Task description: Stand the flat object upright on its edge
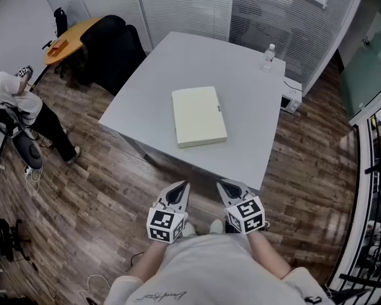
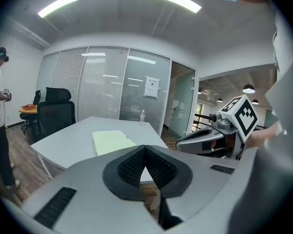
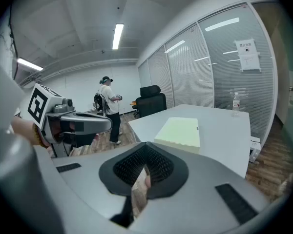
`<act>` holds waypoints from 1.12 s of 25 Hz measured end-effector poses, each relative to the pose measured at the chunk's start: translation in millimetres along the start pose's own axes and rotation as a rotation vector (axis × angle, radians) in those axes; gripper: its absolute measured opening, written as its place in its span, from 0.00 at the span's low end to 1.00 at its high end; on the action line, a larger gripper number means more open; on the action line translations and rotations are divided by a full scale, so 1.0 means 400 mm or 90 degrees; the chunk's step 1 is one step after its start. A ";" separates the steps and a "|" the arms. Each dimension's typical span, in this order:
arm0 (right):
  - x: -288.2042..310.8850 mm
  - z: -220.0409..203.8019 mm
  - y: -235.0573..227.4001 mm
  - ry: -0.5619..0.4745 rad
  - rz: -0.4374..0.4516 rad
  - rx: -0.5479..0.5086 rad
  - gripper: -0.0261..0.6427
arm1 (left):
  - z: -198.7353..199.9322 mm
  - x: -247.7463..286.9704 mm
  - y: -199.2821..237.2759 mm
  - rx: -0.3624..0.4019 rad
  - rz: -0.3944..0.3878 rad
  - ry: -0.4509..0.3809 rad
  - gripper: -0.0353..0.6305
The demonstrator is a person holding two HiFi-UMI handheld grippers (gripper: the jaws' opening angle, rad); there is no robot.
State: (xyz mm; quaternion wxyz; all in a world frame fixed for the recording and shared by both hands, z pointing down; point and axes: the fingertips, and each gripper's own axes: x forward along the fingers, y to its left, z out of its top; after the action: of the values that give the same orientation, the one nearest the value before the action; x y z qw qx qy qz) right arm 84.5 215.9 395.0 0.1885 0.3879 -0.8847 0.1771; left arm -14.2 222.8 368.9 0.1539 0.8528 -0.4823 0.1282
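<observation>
A flat pale yellow book-like object (image 1: 199, 115) lies face down on the white table (image 1: 171, 62), also seen as the yellow object (image 2: 111, 141) and the yellow object (image 3: 180, 132) in the gripper views. My left gripper (image 1: 180, 189) and right gripper (image 1: 227, 187) hang side by side close to my body, off the table's near edge and well short of the object. Both are shut with nothing between the jaws. In the left gripper view the left gripper (image 2: 145, 150) points at the table with the right gripper's body at its right; in the right gripper view the right gripper (image 3: 146, 148) does the same.
A clear water bottle (image 1: 268, 57) stands at the table's far right corner. A black office chair (image 1: 111, 49) and a round orange table (image 1: 70, 40) are at far left. A person (image 1: 19, 110) stands at left on the wood floor. A white box (image 1: 292, 95) sits beyond the table's right side.
</observation>
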 end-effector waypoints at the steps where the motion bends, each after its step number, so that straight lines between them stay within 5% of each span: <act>1: 0.001 -0.001 0.004 0.000 0.001 -0.001 0.08 | 0.000 -0.001 0.000 0.001 -0.001 0.000 0.07; 28: 0.036 0.034 0.116 -0.016 -0.001 -0.018 0.08 | 0.011 -0.073 0.050 0.012 -0.028 -0.018 0.07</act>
State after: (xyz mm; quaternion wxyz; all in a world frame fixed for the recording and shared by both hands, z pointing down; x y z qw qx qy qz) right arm 38.0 230.4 382.3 0.1828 0.3882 -0.8890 0.1596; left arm -45.9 234.0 356.9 0.1414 0.8662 -0.4646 0.1174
